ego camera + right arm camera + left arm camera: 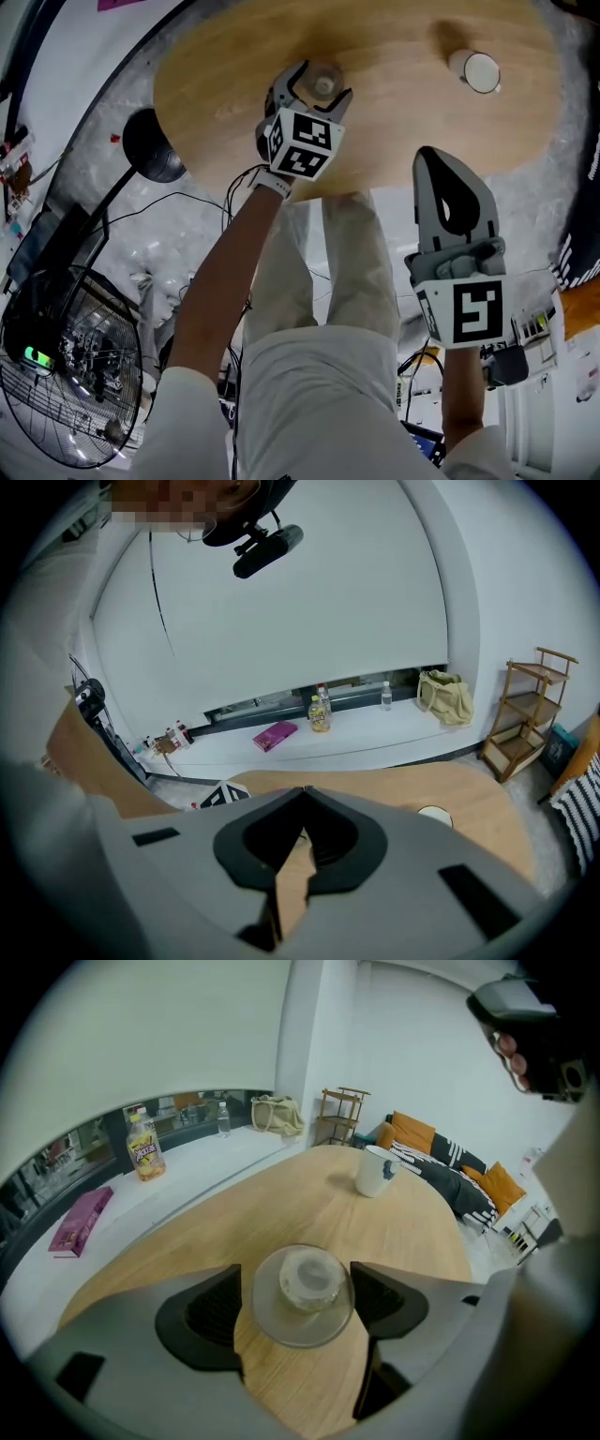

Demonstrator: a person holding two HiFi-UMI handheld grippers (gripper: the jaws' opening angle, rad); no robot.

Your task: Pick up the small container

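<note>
The small container [323, 84] is a clear round jar with a pale lid, standing upright on the oval wooden table [403, 122]. My left gripper [321, 87] reaches down over it, one jaw on each side. In the left gripper view the small container [302, 1293] sits between the dark pads [211, 1316] with a narrow gap on both sides, so the left gripper [296, 1303] is open around it. My right gripper [429, 156] hangs off the table's near edge, away from the jar, and its jaws meet at the tips. The right gripper [303, 794] holds nothing.
A white mug [480, 71] stands at the table's far right. A fan [70, 375] and a dark round lamp base [150, 145] stand on the floor to the left. Beyond the table, a ledge holds a yellow bottle [142, 1147] and a pink book [82, 1220].
</note>
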